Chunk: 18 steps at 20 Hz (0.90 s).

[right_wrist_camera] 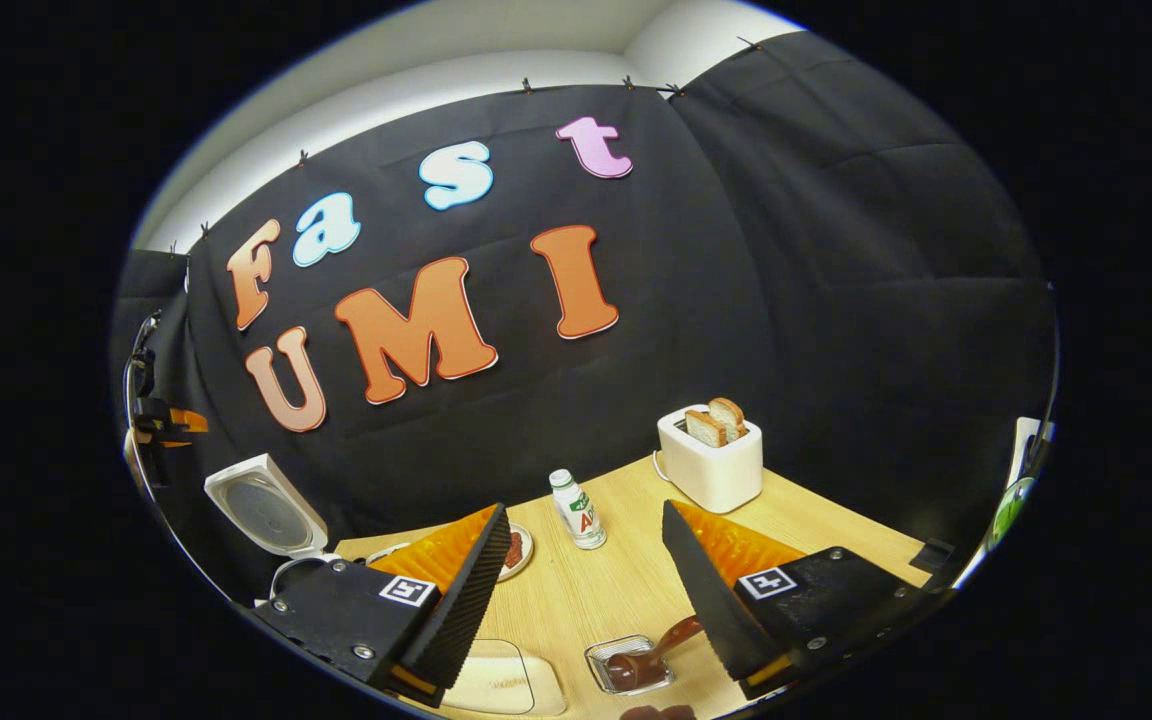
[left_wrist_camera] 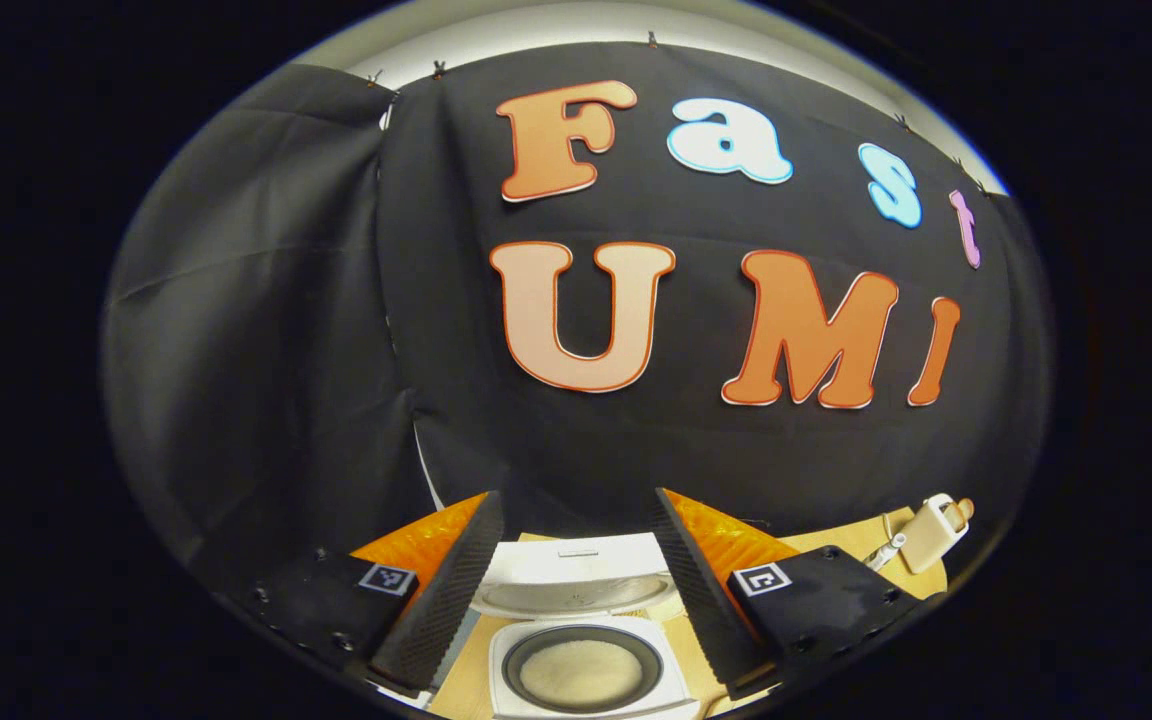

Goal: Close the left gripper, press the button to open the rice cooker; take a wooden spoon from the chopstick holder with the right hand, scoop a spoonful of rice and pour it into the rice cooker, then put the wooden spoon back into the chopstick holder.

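Two claws gape, empty — left claw point(left_wrist_camera: 576, 590) over the open rice cooker point(left_wrist_camera: 586, 640). Wooden spoon point(right_wrist_camera: 651, 655) looks light, stiff — best pinched mid-handle by right claw point(right_wrist_camera: 586, 600).

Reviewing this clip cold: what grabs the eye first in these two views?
In the left gripper view, the rice cooker sits open between the left gripper's spread fingers, with rice in its pot. In the right gripper view, a white toaster holding bread stands at the table's far edge, a small bottle nearby.
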Each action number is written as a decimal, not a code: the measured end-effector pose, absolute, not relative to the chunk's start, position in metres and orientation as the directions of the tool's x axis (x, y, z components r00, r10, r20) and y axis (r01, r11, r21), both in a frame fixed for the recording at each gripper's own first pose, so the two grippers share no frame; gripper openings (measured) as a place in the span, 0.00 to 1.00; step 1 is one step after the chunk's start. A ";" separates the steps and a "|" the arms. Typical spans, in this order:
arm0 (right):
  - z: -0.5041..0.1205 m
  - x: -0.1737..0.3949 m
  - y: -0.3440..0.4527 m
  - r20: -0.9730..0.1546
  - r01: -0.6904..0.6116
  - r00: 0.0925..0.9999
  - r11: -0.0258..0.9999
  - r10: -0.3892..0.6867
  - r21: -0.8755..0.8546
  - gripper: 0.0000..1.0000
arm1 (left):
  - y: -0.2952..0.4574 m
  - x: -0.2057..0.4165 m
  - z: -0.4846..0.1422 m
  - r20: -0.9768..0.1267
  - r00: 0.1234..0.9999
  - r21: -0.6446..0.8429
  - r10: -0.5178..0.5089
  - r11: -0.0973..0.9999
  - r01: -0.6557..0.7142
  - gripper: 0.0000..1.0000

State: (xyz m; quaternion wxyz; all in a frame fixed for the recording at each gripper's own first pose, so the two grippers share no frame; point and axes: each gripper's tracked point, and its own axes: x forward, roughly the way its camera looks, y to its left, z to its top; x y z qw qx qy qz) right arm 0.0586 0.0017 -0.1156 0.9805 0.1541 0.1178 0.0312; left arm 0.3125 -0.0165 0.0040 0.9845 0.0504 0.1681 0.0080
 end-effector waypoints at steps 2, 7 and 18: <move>-0.118 0.058 0.001 -0.226 -0.021 0.969 0.951 0.095 0.310 0.94 | -0.017 0.328 -0.013 -0.368 0.929 0.121 0.038 0.993 0.008 0.99; -0.131 0.060 0.001 -0.252 -0.008 0.963 0.948 0.092 0.317 0.94 | -0.010 0.352 -0.049 -0.436 0.899 0.084 0.045 0.996 -0.010 0.99; -0.141 0.062 0.019 -0.275 -0.046 0.950 0.936 0.150 0.350 0.95 | -0.009 0.312 -0.093 -0.521 0.853 0.022 0.006 1.000 0.006 1.00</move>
